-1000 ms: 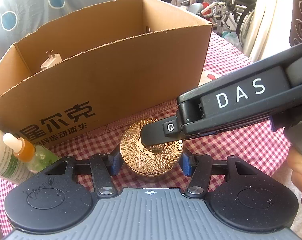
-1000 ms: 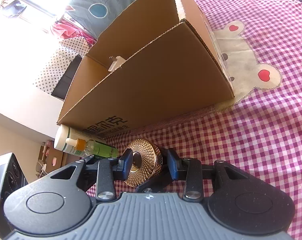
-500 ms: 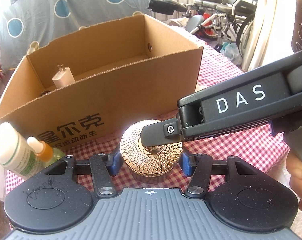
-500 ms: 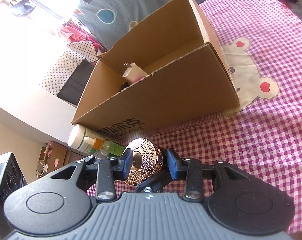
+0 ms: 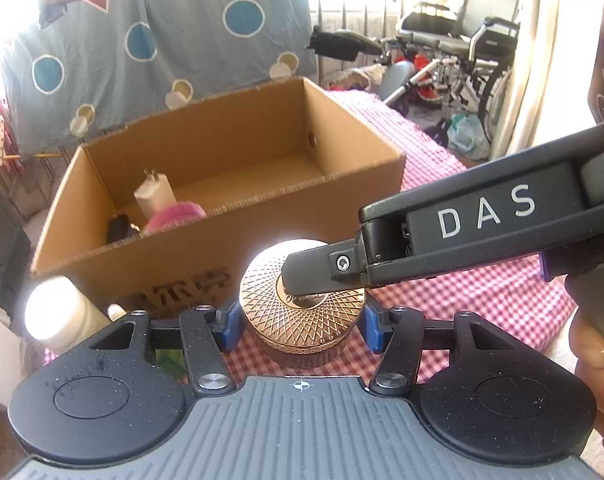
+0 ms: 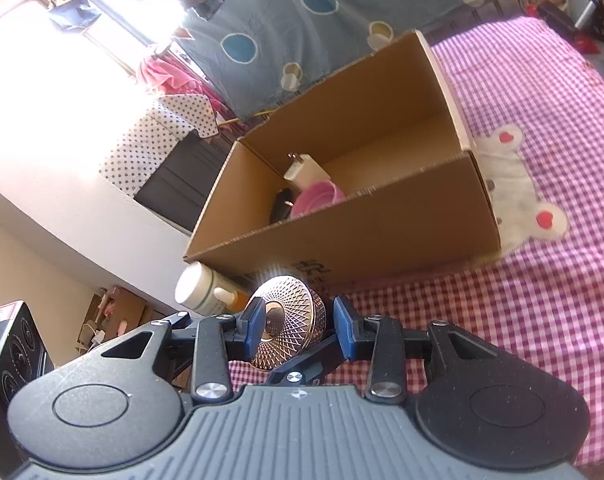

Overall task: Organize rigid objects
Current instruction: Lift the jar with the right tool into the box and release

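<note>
A round golden jar (image 5: 302, 312) with a lattice lid hangs above the checked cloth, just in front of the open cardboard box (image 5: 302, 216). My left gripper (image 5: 301, 326) is shut on its sides, blue pads pressing left and right. The right gripper's upper finger (image 5: 314, 270) reaches in from the right and lies flat on the lid; its lower finger is hidden under the jar. In the right wrist view the jar (image 6: 288, 316) appears edge-on, clamped top and bottom by my right gripper (image 6: 298, 328). The box (image 6: 382, 232) stands right behind it.
Inside the box lie a white charger (image 5: 154, 194), a pink item (image 5: 178, 214) and a black object (image 5: 120, 226), all at its left end. A white bottle (image 6: 198, 288) and a small dropper bottle (image 6: 228, 296) lie left of the jar. A wheelchair (image 5: 462, 60) stands beyond the table.
Both grippers have risen together with the jar still held. The box now sits lower in both views, and more of its inside shows.
</note>
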The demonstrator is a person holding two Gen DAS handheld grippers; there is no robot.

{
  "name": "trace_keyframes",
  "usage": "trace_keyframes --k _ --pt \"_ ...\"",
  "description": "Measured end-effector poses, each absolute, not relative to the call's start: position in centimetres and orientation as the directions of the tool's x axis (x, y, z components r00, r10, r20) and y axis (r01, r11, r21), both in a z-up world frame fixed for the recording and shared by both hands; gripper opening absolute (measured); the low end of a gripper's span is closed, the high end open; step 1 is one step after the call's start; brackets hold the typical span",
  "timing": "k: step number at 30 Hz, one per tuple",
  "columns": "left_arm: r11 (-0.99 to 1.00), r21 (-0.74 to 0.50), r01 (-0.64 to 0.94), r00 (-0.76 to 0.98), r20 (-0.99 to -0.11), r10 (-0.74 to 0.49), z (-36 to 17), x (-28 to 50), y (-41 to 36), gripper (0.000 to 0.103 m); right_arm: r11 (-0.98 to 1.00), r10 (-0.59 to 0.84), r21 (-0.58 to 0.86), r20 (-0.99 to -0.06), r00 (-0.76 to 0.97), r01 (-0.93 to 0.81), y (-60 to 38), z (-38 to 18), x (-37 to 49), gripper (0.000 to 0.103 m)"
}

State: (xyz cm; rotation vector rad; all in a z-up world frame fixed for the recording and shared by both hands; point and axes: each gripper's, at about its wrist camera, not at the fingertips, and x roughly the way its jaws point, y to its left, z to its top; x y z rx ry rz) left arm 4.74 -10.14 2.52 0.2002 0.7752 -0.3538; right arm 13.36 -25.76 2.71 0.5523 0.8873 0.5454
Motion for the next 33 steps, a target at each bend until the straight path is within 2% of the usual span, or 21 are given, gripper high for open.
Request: trace_keyframes --k 10,16,24,33 --pt "0.930 0.016 0.367 0.662 -0.707 -0.249 6.8 9.8 -9.6 0.055 0.744 0.648 0.610 -0.561 0.516 -0.272 -25.1 7.6 18.5 0.041" --pt "0.933 -0.043 0.357 0.593 -0.761 -0.263 7.5 16.1 -10.0 0.056 0.771 0.627 0.578 -0.615 0.478 -0.268 -24.4 8.8 24.8 0.041" --pt "0.958 -0.059 0.282 0.491 -0.849 -0.197 4.7 24.3 -10.6 0.056 0.787 0.614 0.573 -0.692 0.380 -0.229 -23.6 5.6 34.0 0.041" --pt "0.978 -0.073 0.194 0.404 -0.903 -0.148 1.9 29.7 -9.7 0.056 0.811 0.584 0.532 -0.754 0.301 -0.243 -21.4 2.3 40.4 0.042"
